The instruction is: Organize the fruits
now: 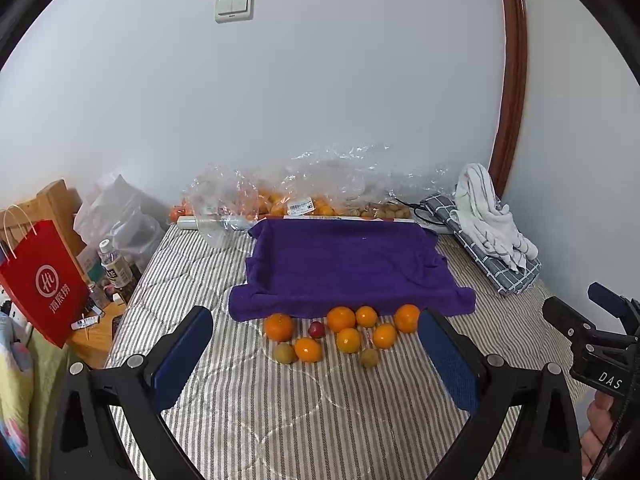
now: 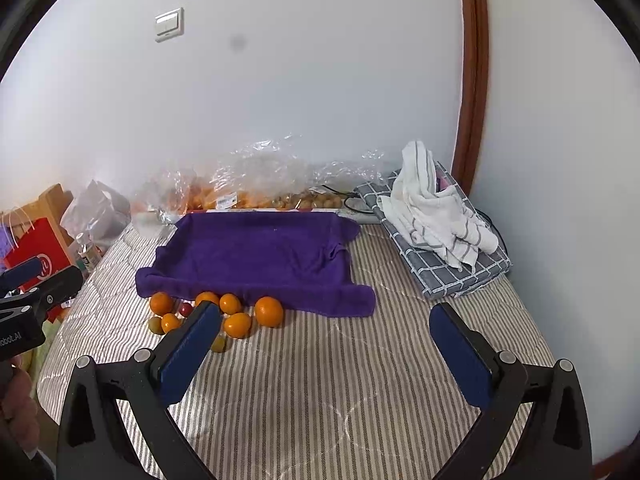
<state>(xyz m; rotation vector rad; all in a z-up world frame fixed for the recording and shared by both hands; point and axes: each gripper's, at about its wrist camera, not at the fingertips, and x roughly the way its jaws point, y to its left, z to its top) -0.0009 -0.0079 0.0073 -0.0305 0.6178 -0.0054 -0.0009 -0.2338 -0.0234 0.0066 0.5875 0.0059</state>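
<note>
Both tools hover over the striped quilted bed (image 1: 304, 408), the left tool (image 1: 316, 354) and the right tool (image 2: 326, 346) each with blue padded fingers wide apart, gripping nothing. Beyond the left tool, round smooth oranges (image 1: 341, 319) cluster in a row running left-right, touching the soft purple towel's (image 1: 344, 264) near edge. Farther, crinkled clear plastic bags (image 1: 320, 184) lie against the wall.

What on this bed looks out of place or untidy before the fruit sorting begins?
The loose fruits lie scattered on the striped bedcover in front of the purple towel, not on it. The towel's near edge is rumpled and uneven. Crumpled clear plastic bags sprawl by the wall. Both grippers are open and empty.
</note>
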